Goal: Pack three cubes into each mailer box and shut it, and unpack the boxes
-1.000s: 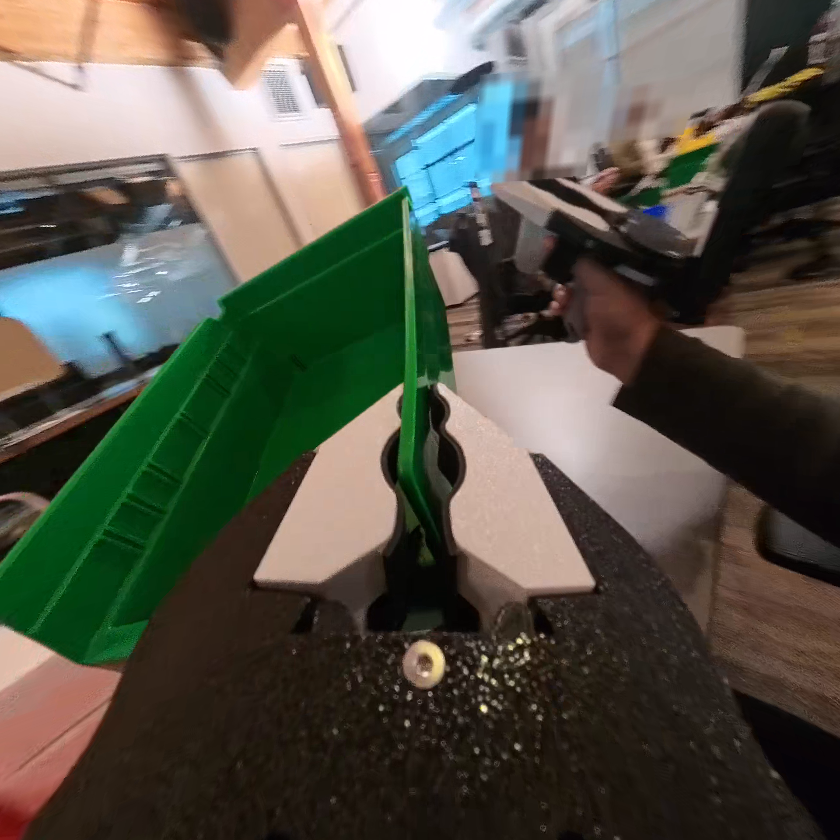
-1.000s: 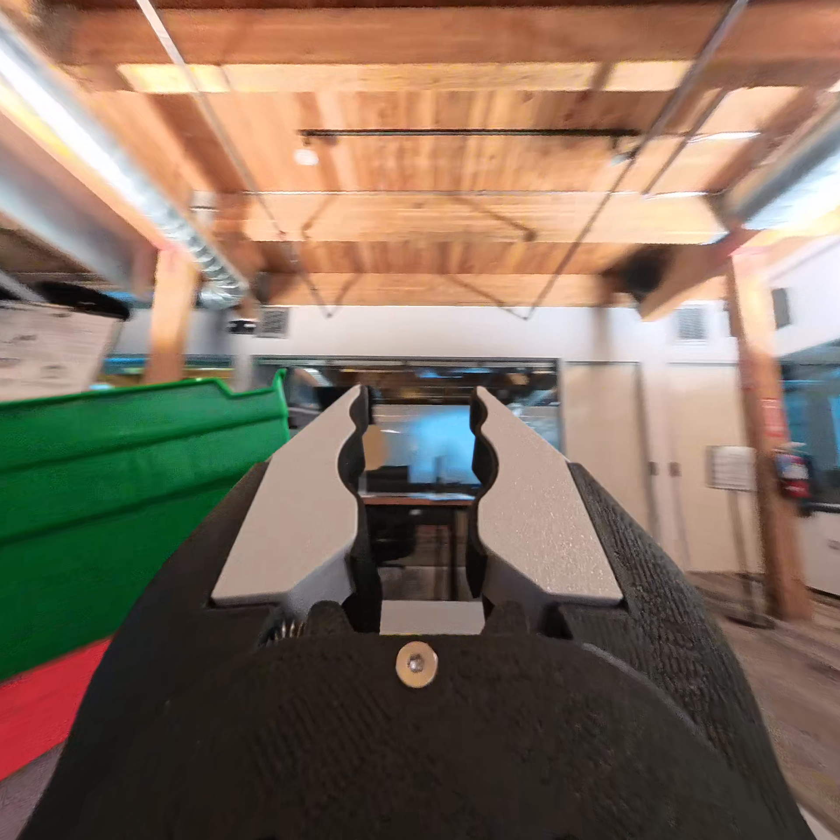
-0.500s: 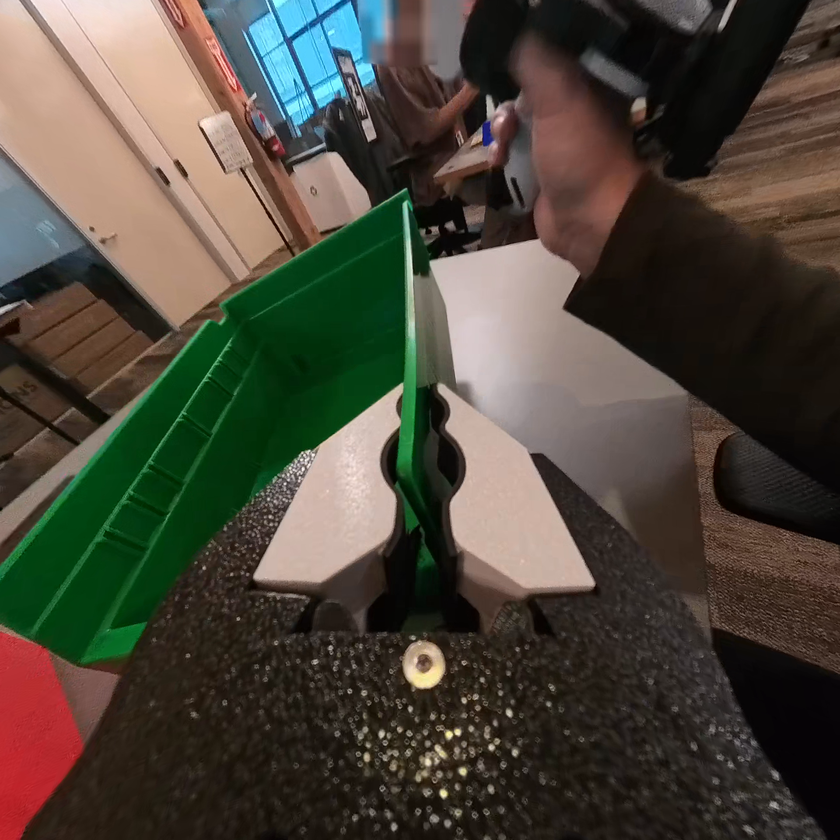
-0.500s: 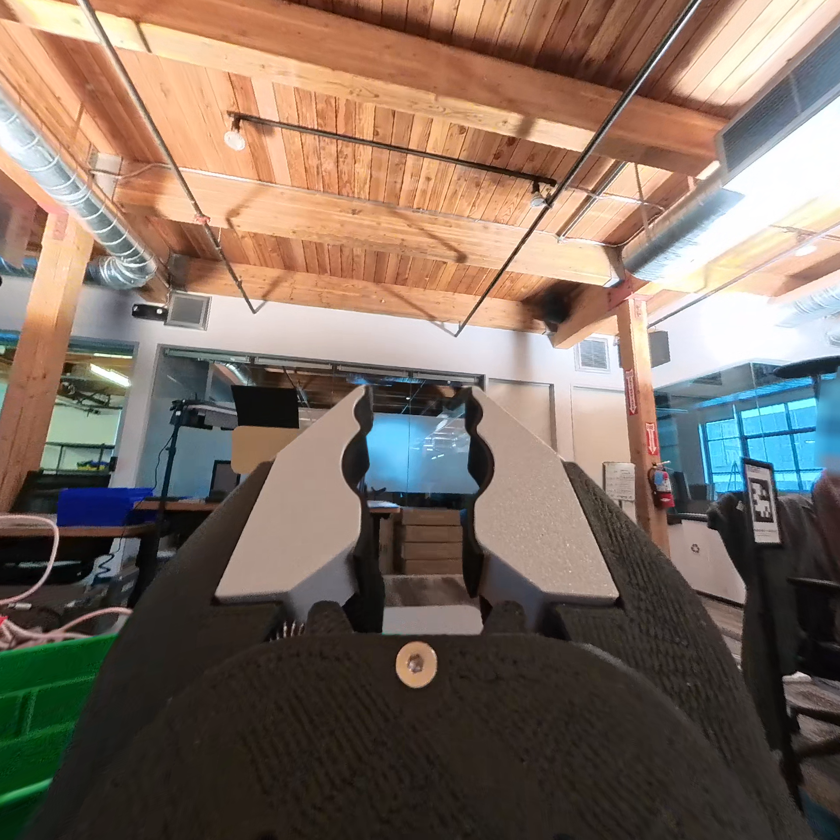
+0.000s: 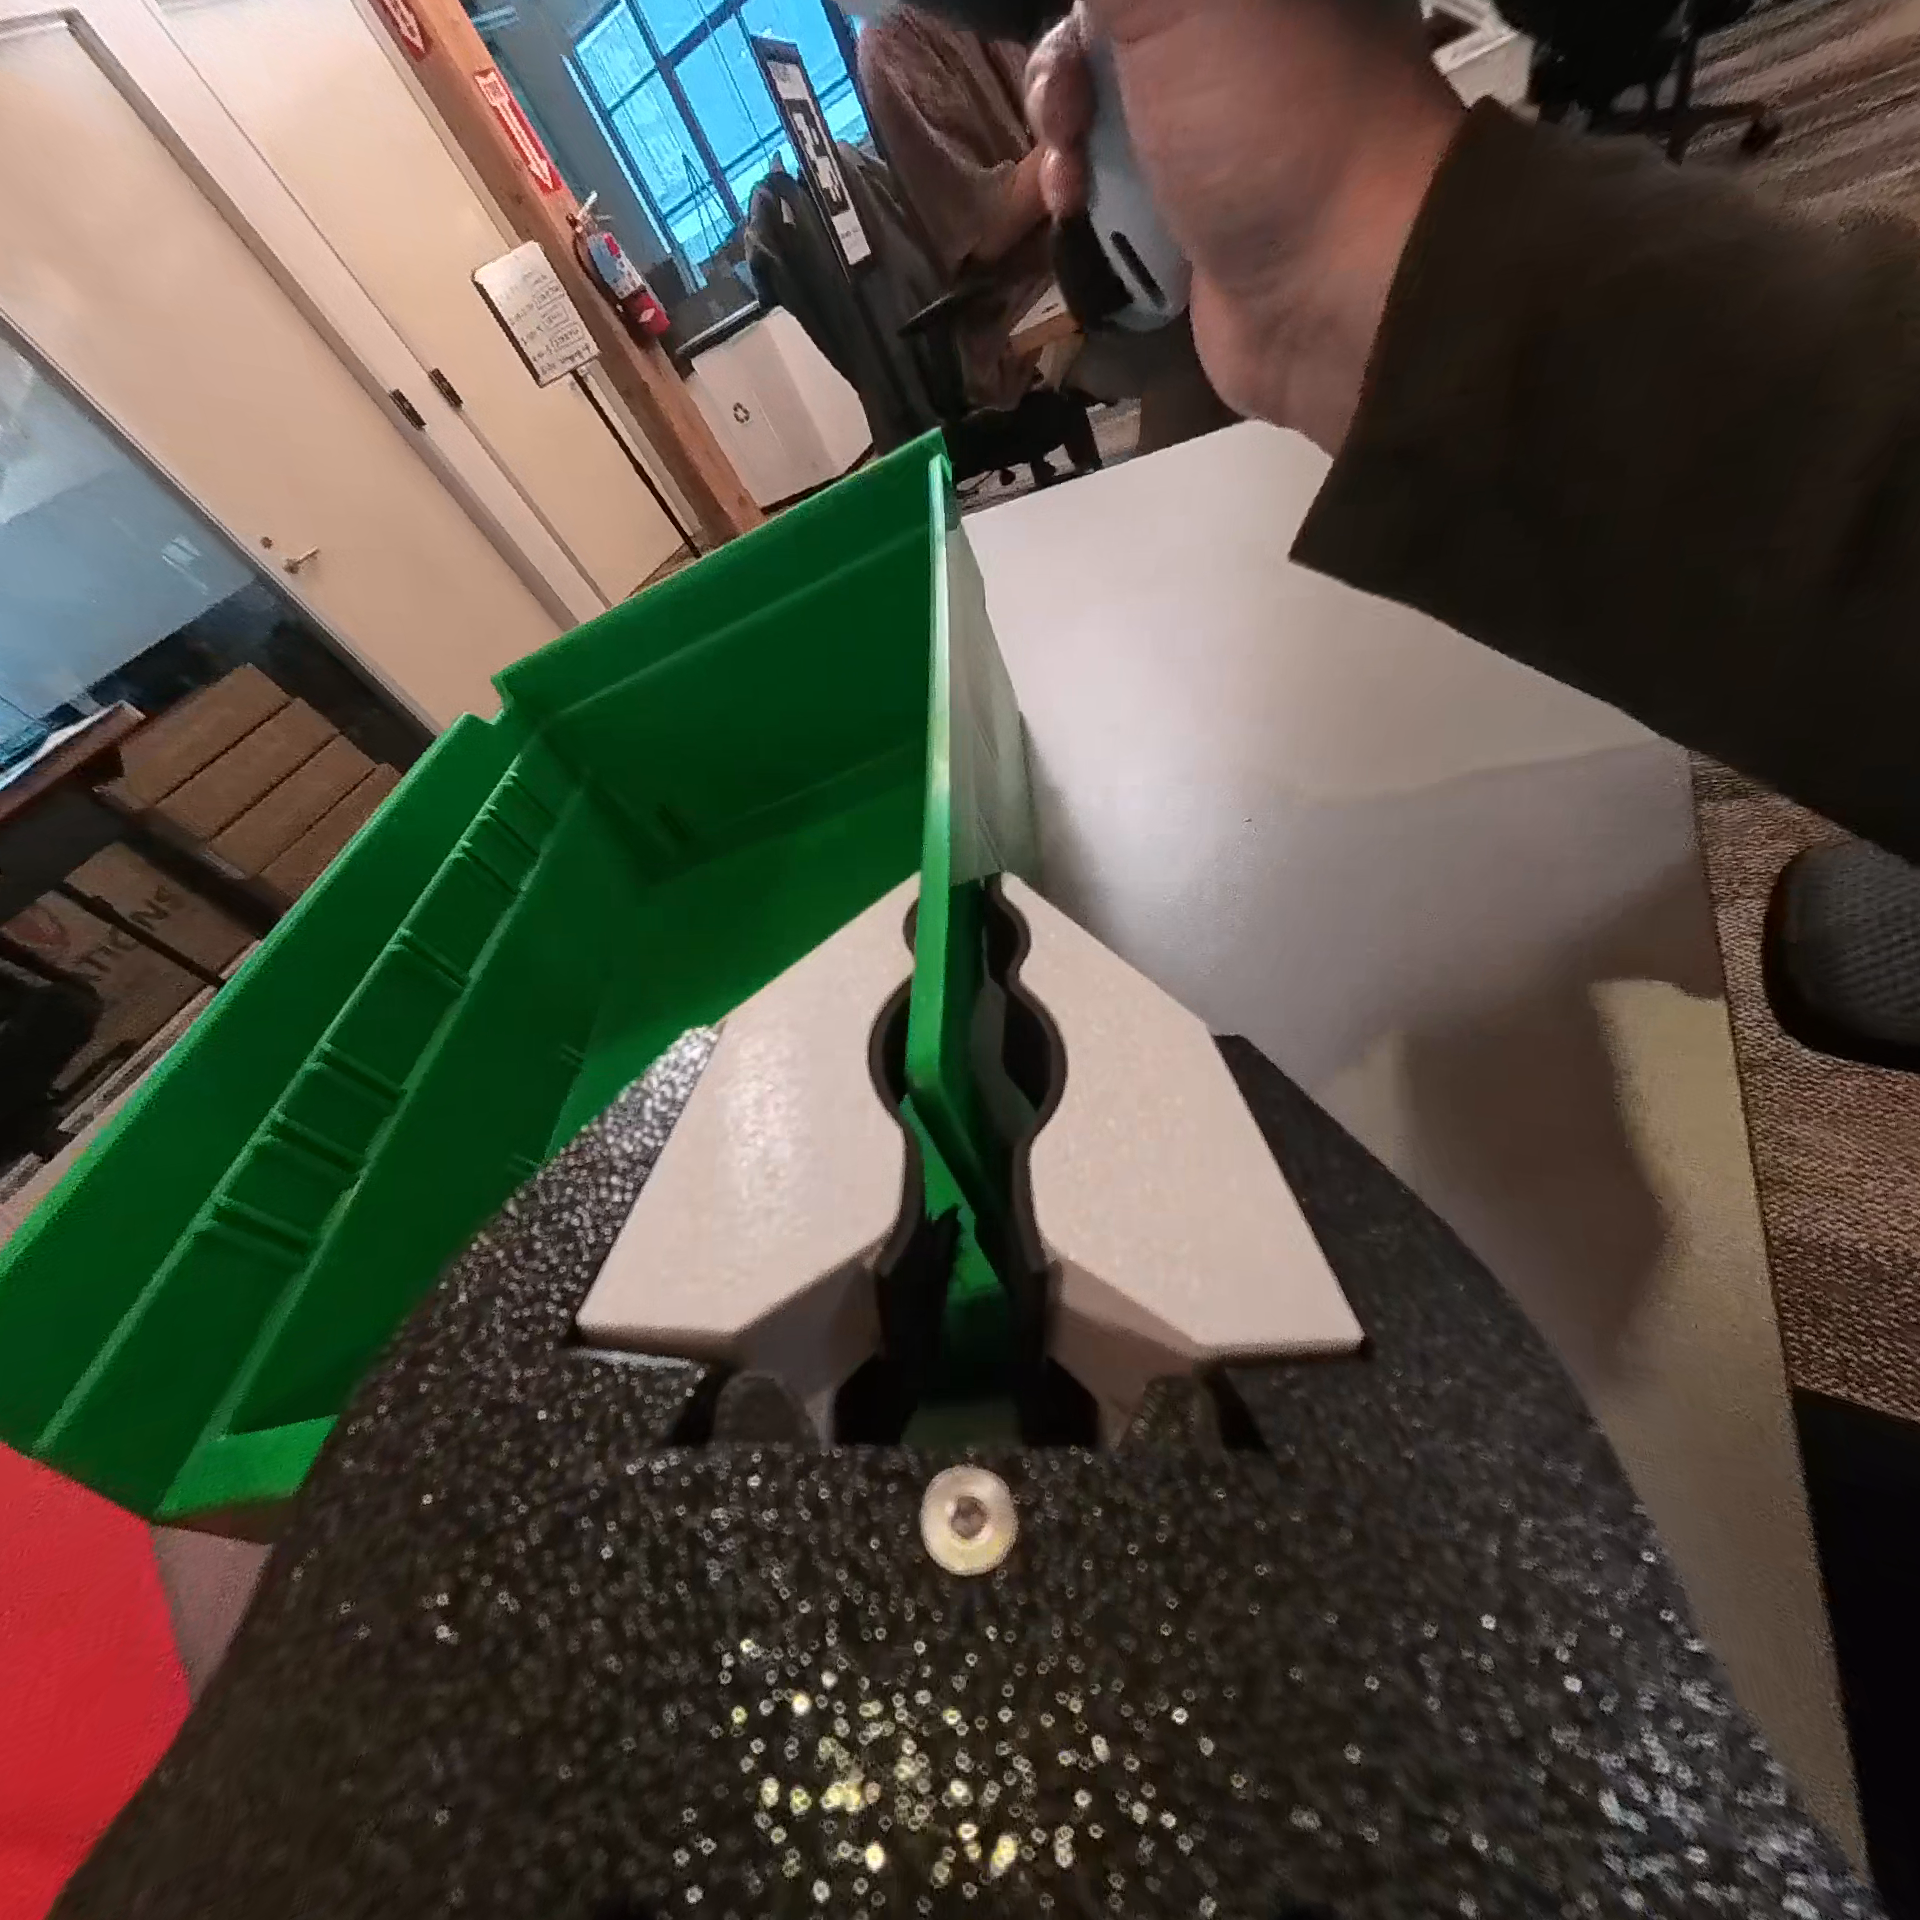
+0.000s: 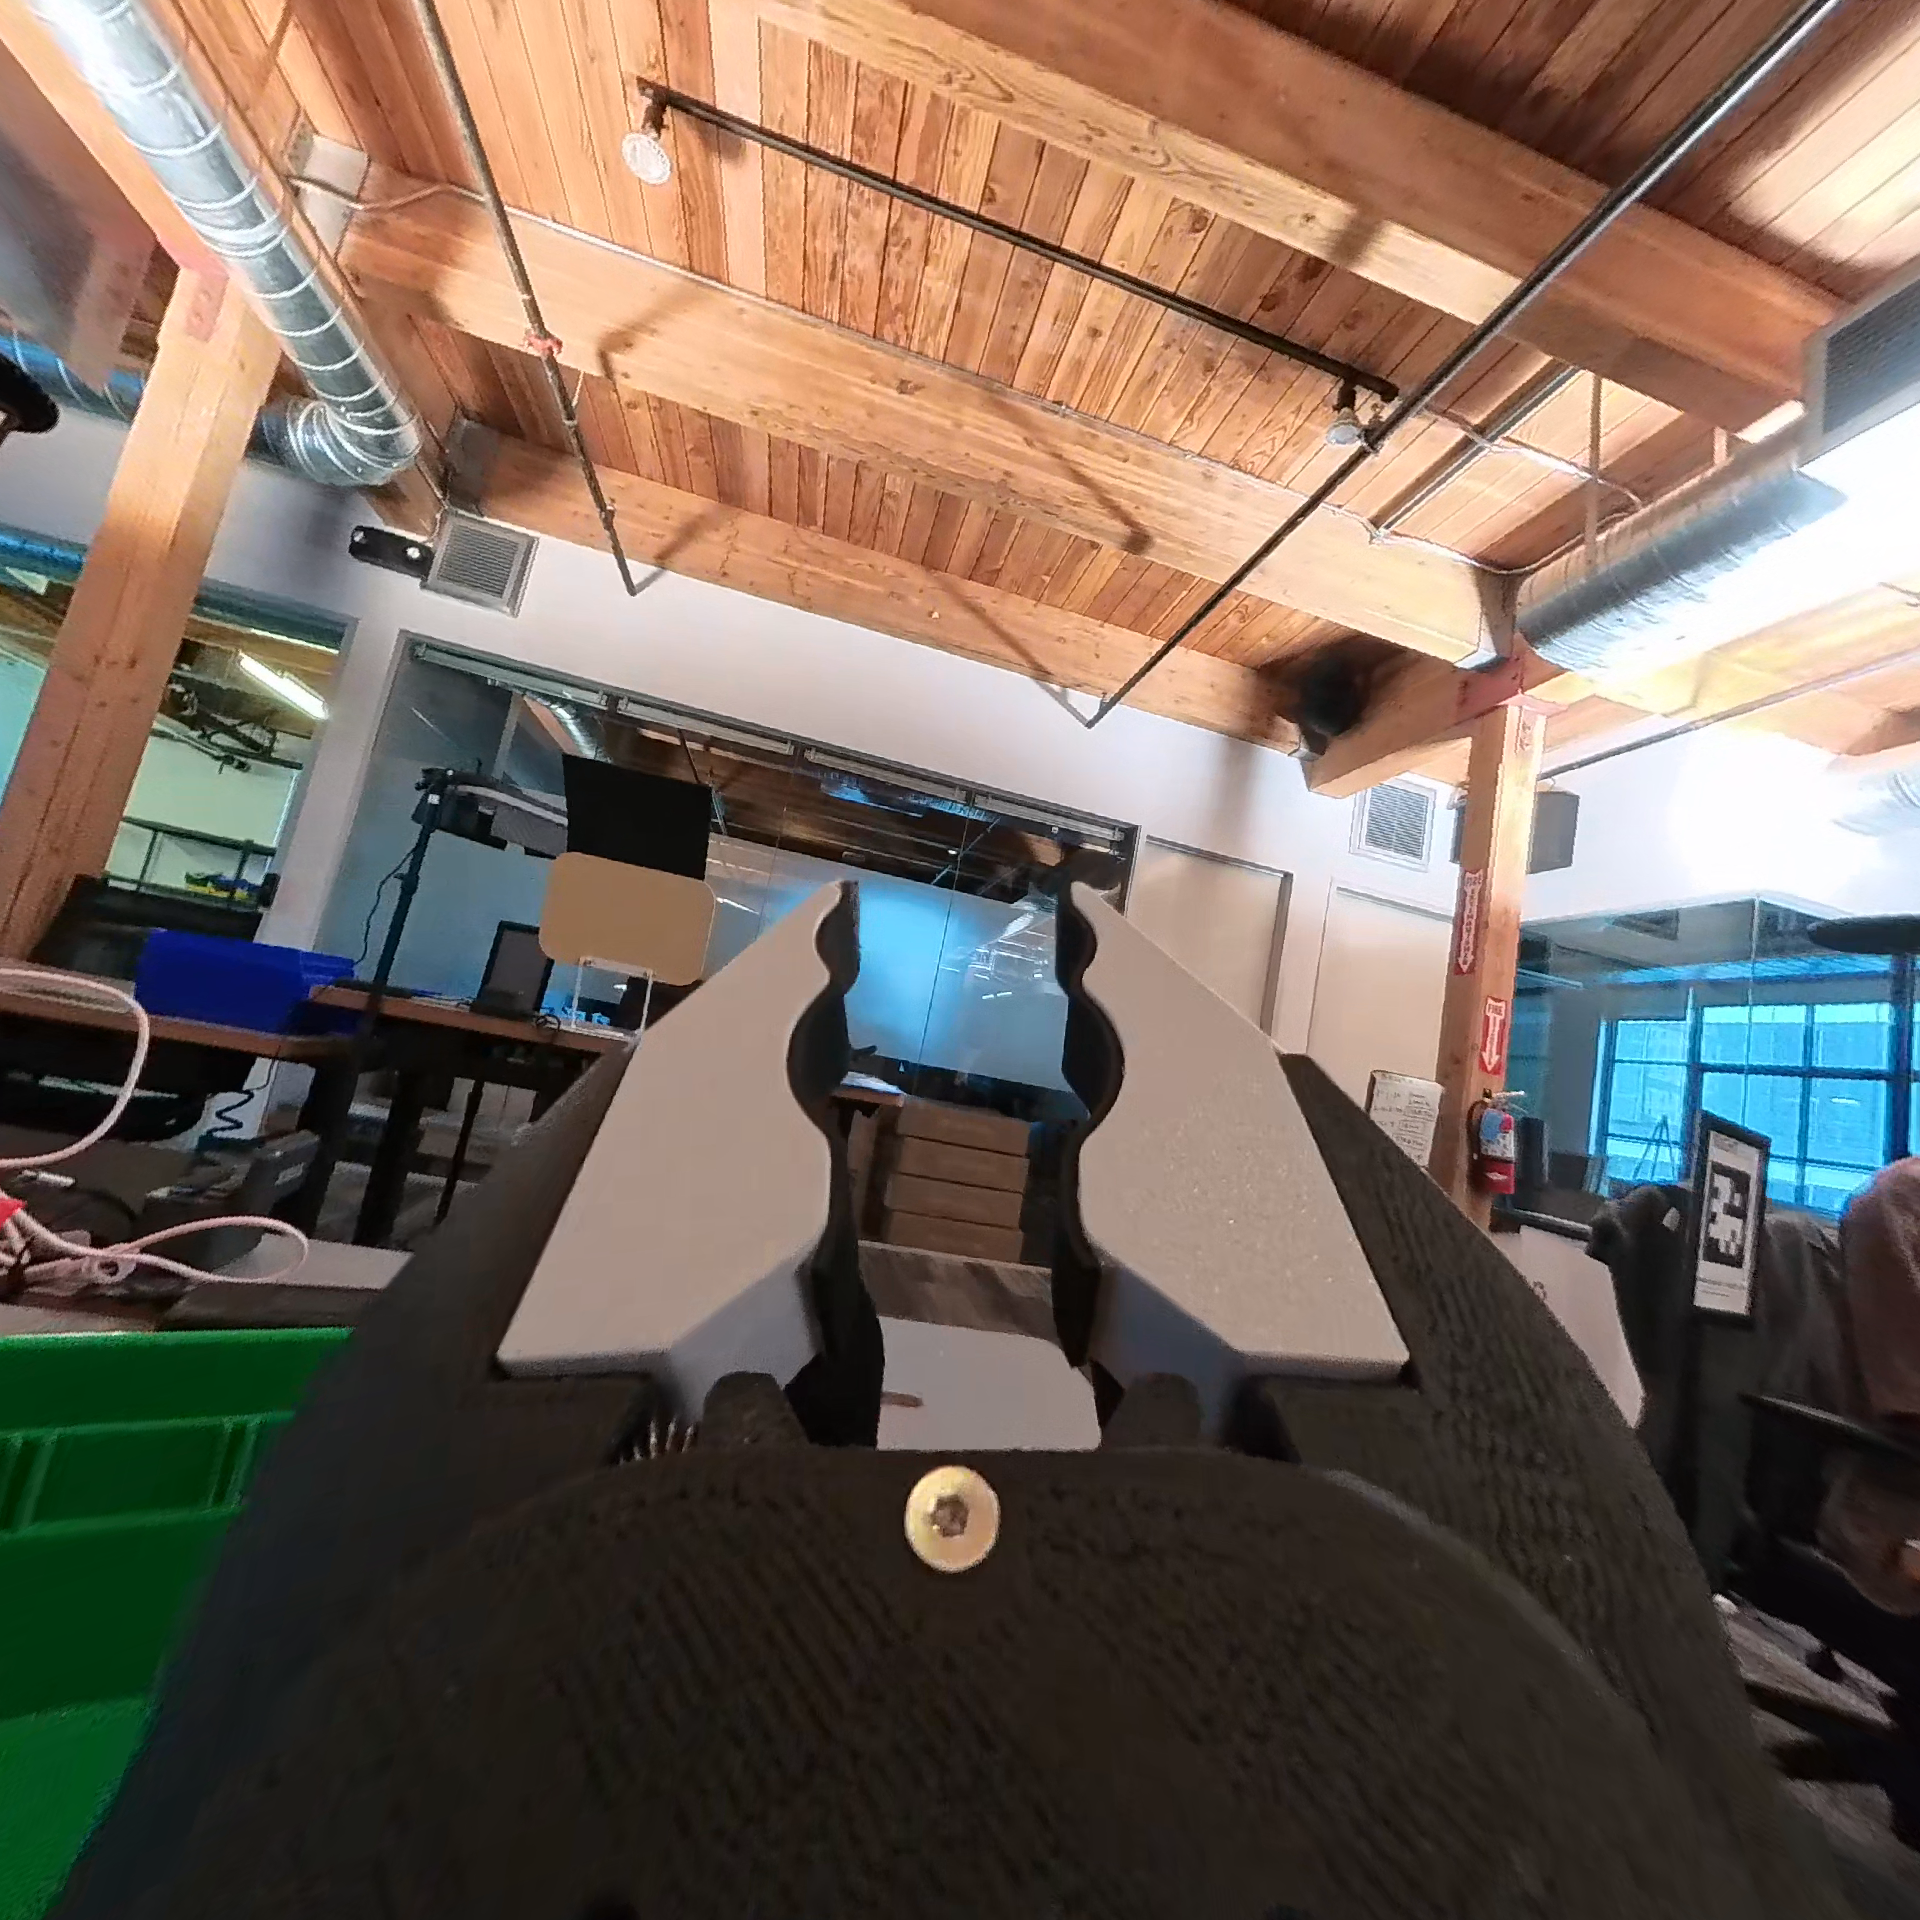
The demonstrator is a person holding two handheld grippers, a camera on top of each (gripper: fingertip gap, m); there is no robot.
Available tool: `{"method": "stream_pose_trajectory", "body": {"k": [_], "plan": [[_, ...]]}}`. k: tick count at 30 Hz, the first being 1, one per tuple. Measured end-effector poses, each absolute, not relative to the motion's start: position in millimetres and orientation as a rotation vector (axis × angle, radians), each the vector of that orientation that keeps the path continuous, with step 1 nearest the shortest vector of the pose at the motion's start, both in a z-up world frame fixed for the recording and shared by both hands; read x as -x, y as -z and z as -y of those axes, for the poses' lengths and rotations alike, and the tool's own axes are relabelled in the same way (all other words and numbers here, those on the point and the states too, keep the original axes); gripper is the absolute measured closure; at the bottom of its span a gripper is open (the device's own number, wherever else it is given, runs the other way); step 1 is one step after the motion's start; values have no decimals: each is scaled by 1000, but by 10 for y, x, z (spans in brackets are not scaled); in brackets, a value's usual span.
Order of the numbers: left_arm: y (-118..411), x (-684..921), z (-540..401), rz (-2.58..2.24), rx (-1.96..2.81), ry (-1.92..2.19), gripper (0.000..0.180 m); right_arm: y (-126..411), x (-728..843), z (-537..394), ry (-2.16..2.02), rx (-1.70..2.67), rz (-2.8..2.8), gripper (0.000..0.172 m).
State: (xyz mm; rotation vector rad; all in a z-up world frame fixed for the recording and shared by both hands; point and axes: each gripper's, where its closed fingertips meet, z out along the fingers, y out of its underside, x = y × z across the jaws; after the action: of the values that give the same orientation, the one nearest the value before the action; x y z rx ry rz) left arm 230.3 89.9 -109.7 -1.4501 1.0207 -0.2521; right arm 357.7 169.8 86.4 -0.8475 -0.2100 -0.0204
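No mailer box and no cube shows in either of my views, so I cannot tell how many boxes are packed, shut or unpacked. What I do see is a green plastic bin (image 5: 540, 935), tilted with its open side towards my left camera, and its inside is bare: no cubes lie in the part I can see. My guess is that I am handling the bin that serves the cubes, not a box, so the packing or unpacking itself is either finished or not begun; the pictures do not settle which.

The white desk (image 5: 1299, 779) stretches beyond the bin, and a red thing (image 5: 73, 1662) fills the lower left corner of my left view; I cannot say what it is.

My left gripper (image 5: 961, 914) has its jaws nearly together, clamped on the bin's thin side wall, which runs straight up between them; both pads press against the green plastic.

My right gripper (image 6: 956, 904) points up towards the wooden ceiling and the far glass wall. Its jaws stand apart, with only the room showing between them, so it holds nothing. The bin's edge shows at the lower left of that view.
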Motion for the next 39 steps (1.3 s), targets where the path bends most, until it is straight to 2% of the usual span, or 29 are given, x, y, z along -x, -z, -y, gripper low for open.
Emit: {"method": "stream_pose_trajectory", "body": {"k": [6, 9, 12, 16, 18, 24, 26, 31, 33, 34, 36, 38, 39], "plan": [[1040, -2301, -812, -997, 1422, 376, 174, -811, -3432, -1748, 38, 865, 265, 136], [812, -2214, -712, -934, 1345, 477, 158, -789, -3336, -1774, 36, 878, 311, 136], [510, -1915, -643, -851, 1244, 436, 153, -749, -3243, -1822, 24, 913, 349, 132], [145, -1095, -526, -660, 1107, 236, 164, -722, -3115, -1839, 38, 942, 411, 128], [73, -666, -438, -605, 1077, 159, 180, -729, -3069, -1825, 70, 946, 439, 128], [77, 612, -432, -419, 1146, -228, 179, -801, -2916, -1731, 21, 945, 391, 128], [46, 984, -357, -328, 1127, -326, 180, -794, -2822, -1687, -9, 972, 385, 118], [160, 1594, -339, -126, 1230, -464, 180, -675, -2560, -1491, -72, 1169, 455, 110], [195, 1734, -339, -44, 1248, -454, 180, -526, -2535, -1386, -42, 1249, 455, 101], [215, 1776, -348, -7, 1258, -417, 174, -445, -2494, -1313, -54, 1283, 456, 90], [281, 1796, -416, 55, 1302, -285, 151, -338, -2376, -1106, -116, 1285, 436, 56], [379, 1761, -520, 94, 1378, -152, 118, -260, -2285, -879, -138, 1236, 406, 42], [431, 1755, -561, 103, 1409, -127, 107, -176, -2238, -811, -126, 1243, 407, 35]]}}
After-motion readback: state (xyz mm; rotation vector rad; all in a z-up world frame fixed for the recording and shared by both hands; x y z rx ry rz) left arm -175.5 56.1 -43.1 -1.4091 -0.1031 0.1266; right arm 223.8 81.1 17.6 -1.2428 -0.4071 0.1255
